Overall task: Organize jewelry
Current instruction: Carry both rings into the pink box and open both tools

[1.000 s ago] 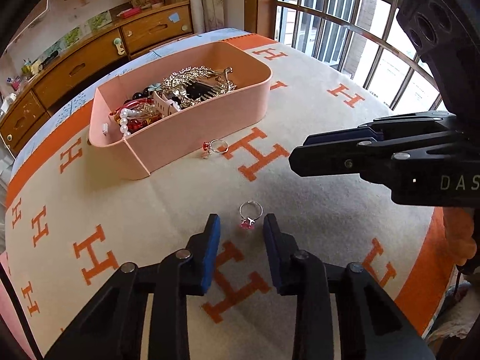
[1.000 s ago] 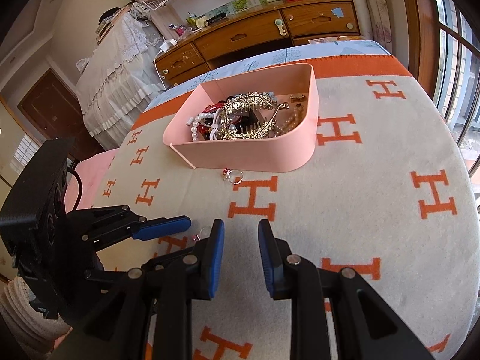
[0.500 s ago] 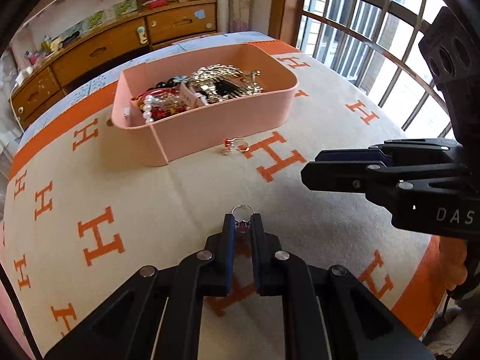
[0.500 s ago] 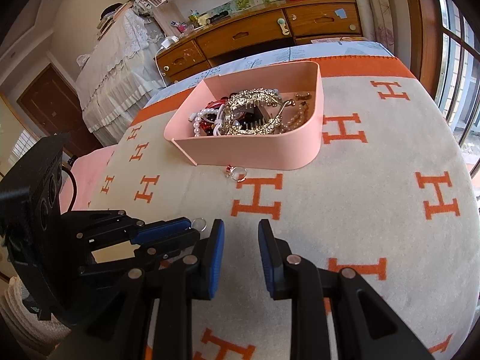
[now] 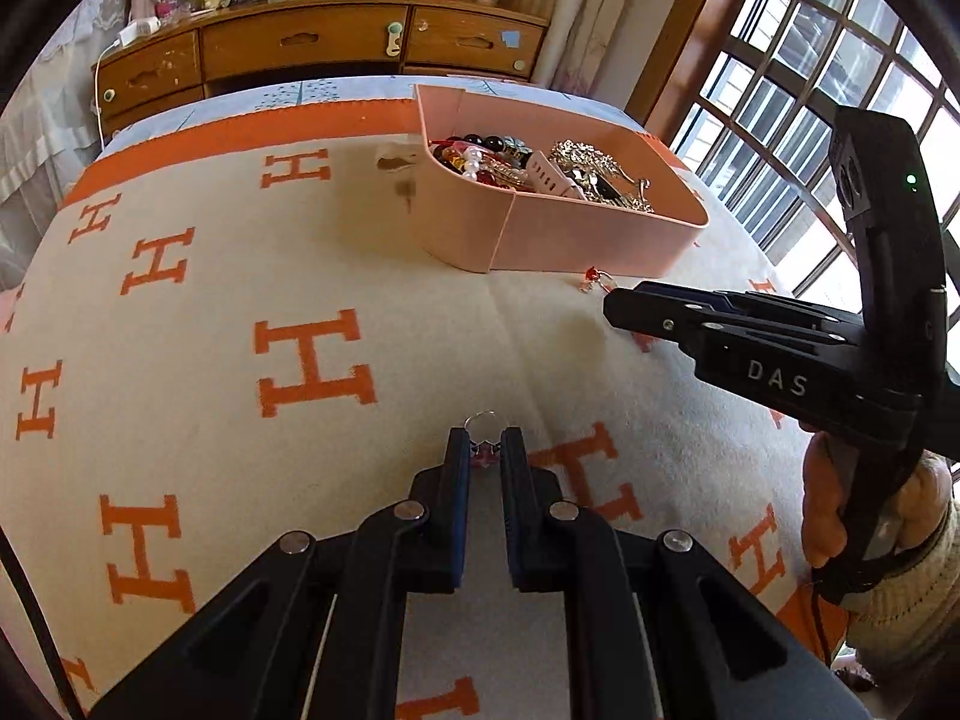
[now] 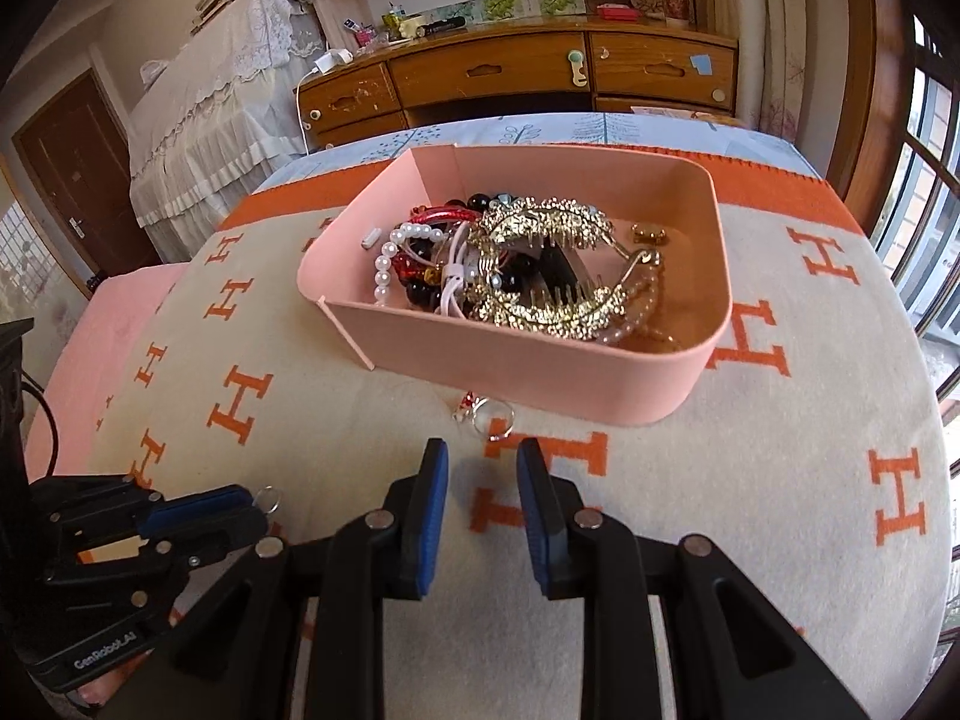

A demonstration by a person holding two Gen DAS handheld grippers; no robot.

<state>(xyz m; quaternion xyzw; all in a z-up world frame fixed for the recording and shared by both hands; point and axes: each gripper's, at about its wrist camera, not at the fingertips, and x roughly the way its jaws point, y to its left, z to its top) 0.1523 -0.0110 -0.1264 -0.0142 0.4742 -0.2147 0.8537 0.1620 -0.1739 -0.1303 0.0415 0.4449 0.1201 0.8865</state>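
Note:
My left gripper [image 5: 485, 441] is shut on a silver ring with a pink stone [image 5: 482, 427] and holds it just above the blanket; the ring also shows at its tips in the right wrist view [image 6: 270, 499]. A pink box [image 6: 540, 378] full of pearls, beads and gold hair combs stands ahead. A second ring with a red stone [image 6: 489, 414] lies on the blanket against the box's front wall, also seen in the left wrist view [image 5: 596, 279]. My right gripper [image 6: 482, 456] is open, its fingertips just short of that ring.
The cream blanket with orange H marks [image 5: 312, 360] covers the bed. A wooden dresser [image 6: 522, 78] stands behind it. Barred windows [image 5: 798, 120] are at the right. A white-draped piece of furniture [image 6: 210, 120] and a brown door [image 6: 78, 162] are at the left.
My left gripper closed on the pink-stone ring and swung so the box now sits to its upper right. My right gripper moved forward toward the red-stone ring by the box.

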